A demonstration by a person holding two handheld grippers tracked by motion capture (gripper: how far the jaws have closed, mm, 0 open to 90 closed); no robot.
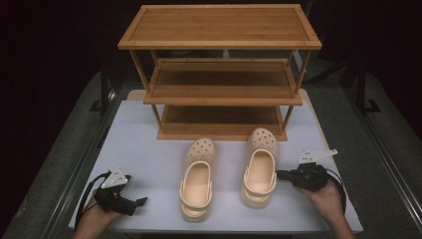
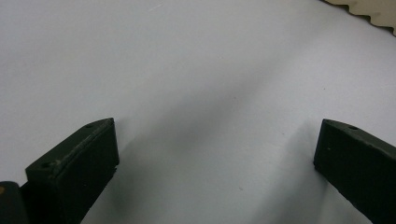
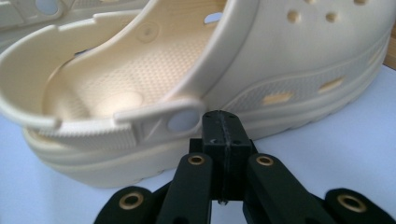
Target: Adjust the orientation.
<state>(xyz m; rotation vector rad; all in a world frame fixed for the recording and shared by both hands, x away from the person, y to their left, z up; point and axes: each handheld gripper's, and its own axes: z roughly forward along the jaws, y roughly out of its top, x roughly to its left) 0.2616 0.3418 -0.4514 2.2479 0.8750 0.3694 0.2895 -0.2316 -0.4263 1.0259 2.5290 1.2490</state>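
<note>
Two cream clogs stand side by side on the white table (image 1: 149, 159), toes toward a wooden rack: the left clog (image 1: 198, 179) and the right clog (image 1: 260, 167). My right gripper (image 1: 279, 175) is shut with nothing in it, its tip right at the outer side of the right clog near the strap rivet; the clog (image 3: 187, 84) looms just beyond the shut tips (image 3: 223, 125). My left gripper (image 1: 141, 201) rests at the table's near left, open, with bare table between its jaws (image 2: 215, 158).
A three-shelf wooden rack (image 1: 221, 74) stands at the back of the table, its shelves bare. A corner of a clog sole (image 2: 369, 11) sits at the top right of the left gripper view. The table's front edge runs close to both hands.
</note>
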